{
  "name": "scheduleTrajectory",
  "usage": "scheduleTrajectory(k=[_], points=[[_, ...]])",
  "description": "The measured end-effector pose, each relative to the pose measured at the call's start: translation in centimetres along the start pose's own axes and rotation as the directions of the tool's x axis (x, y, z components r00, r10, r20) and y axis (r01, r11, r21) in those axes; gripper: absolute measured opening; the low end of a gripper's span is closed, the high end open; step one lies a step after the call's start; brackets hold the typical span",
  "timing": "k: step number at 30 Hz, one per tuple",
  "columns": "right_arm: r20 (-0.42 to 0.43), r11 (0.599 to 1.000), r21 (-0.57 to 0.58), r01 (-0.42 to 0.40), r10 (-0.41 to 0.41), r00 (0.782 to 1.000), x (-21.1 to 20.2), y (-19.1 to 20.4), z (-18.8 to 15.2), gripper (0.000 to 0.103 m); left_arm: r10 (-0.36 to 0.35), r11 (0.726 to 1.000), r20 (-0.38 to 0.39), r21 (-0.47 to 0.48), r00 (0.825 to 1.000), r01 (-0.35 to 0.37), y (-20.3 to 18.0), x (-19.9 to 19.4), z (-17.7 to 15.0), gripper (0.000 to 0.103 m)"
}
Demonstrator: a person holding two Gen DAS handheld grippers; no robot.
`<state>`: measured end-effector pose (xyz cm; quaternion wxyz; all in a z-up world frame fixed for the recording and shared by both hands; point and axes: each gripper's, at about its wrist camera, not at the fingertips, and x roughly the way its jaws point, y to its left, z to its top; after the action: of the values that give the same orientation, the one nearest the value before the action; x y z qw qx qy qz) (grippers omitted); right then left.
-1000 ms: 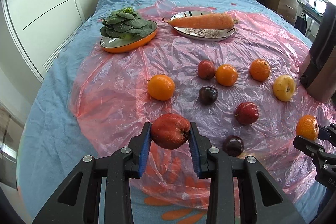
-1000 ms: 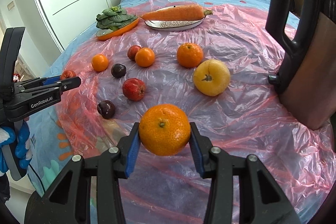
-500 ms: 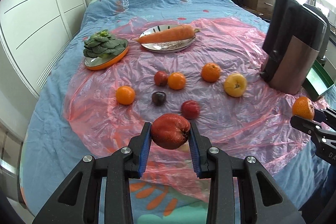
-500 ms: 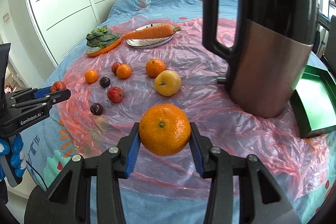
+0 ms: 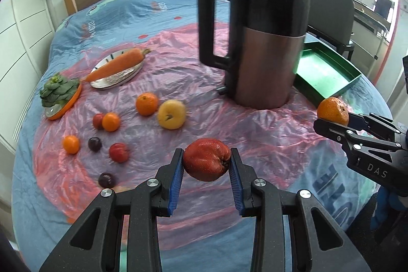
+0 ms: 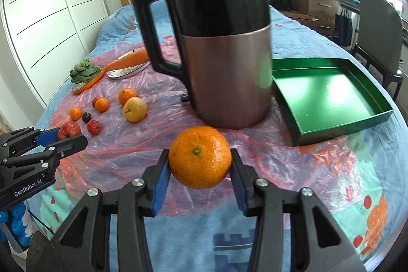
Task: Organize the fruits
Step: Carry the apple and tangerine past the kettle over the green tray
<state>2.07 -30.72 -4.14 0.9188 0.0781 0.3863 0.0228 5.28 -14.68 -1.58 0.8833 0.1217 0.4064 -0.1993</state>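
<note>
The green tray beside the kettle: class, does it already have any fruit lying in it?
No. In the right wrist view the green tray shows only its bare shiny floor, with no fruit inside its walls.

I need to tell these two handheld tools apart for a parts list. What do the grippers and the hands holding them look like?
Both are black plastic frames with triangular cut-outs, silver bolts and blue ribbed pads. In the left wrist view, the right gripper reads "DAS". In the right wrist view, the left gripper reads "GenRobot.AI". Each hand wears a blue glove.
</note>
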Motion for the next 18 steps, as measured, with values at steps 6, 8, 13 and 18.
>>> scheduleTrajectory(k=[6, 8, 13, 18], points=[[0.044, 0.993, 0.097, 0.071, -0.075, 0.996, -0.9, -7.4, 1.5, 0.039, -0.078, 0.992, -0.008, 0.099, 0.997, 0.078, -7.0, 2.0, 3.2, 0.03], [0.057, 0.988, 0.119, 0.098, -0.105, 0.993, -1.1, -10.1, 2.3, 0.039, -0.108, 0.986, -0.01, 0.129, 0.994, 0.108, -9.2, 2.7, 4.4, 0.03], [0.078, 0.975, 0.153, 0.164, -0.177, 0.981, -1.0, -16.4, 4.4, 0.039, -0.174, 0.965, -0.019, 0.197, 0.985, 0.174, -15.0, 5.0, 7.3, 0.03], [0.079, 0.96, 0.171, 0.222, -0.238, 0.968, 0.4, -21.7, 6.2, 0.039, -0.217, 0.939, -0.018, 0.269, 0.976, 0.214, -20.0, 7.3, 10.4, 0.03]])
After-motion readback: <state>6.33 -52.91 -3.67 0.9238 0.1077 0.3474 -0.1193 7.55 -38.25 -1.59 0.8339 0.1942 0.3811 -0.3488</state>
